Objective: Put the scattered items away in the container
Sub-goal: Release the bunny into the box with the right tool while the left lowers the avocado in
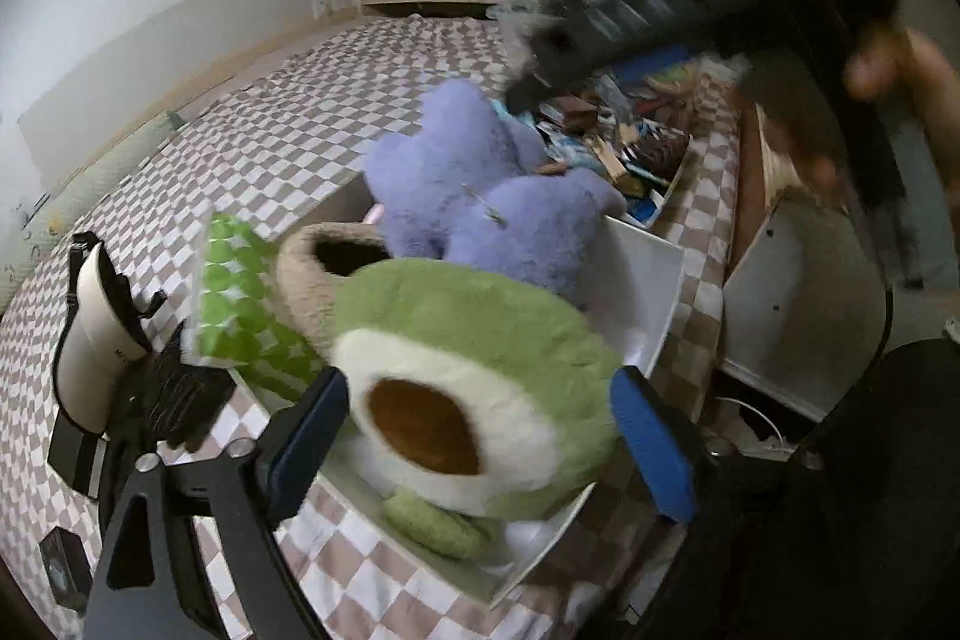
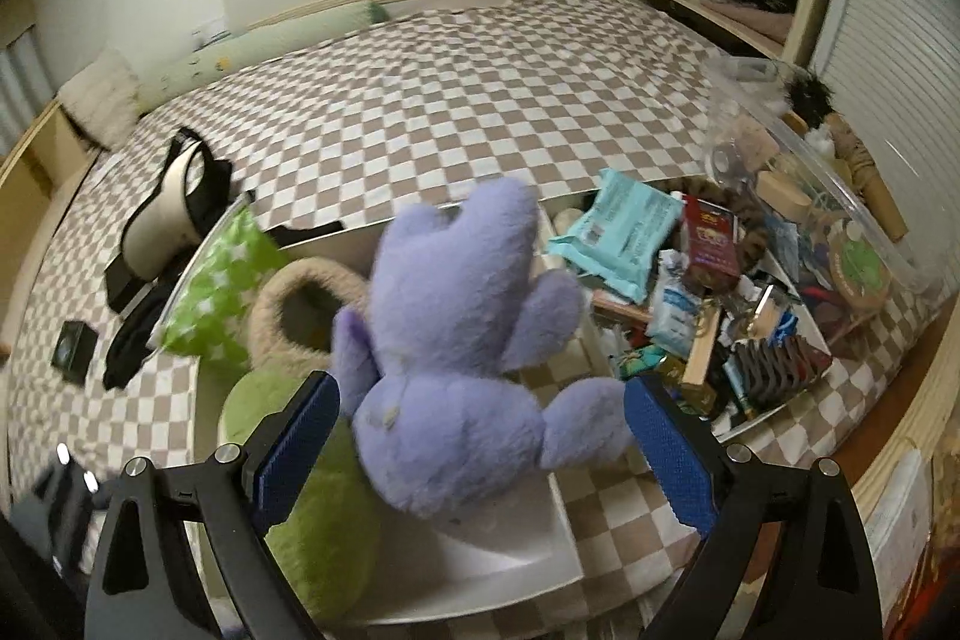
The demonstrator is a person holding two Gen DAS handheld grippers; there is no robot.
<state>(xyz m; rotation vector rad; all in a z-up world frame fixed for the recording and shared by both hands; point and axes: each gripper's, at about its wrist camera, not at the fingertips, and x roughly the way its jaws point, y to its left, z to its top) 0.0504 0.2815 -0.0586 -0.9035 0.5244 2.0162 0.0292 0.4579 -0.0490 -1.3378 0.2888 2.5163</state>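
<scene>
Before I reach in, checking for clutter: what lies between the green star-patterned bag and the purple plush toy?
A beige fuzzy slipper, seen in both wrist views.

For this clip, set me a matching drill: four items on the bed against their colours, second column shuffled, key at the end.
Items:
1. avocado plush
2. bunny plush
3. slipper
4. wipes packet

Colours:
A. teal
B. tan
C. green with a brown centre
D. lilac

Pairs: 1-C, 2-D, 3-B, 4-A
</scene>
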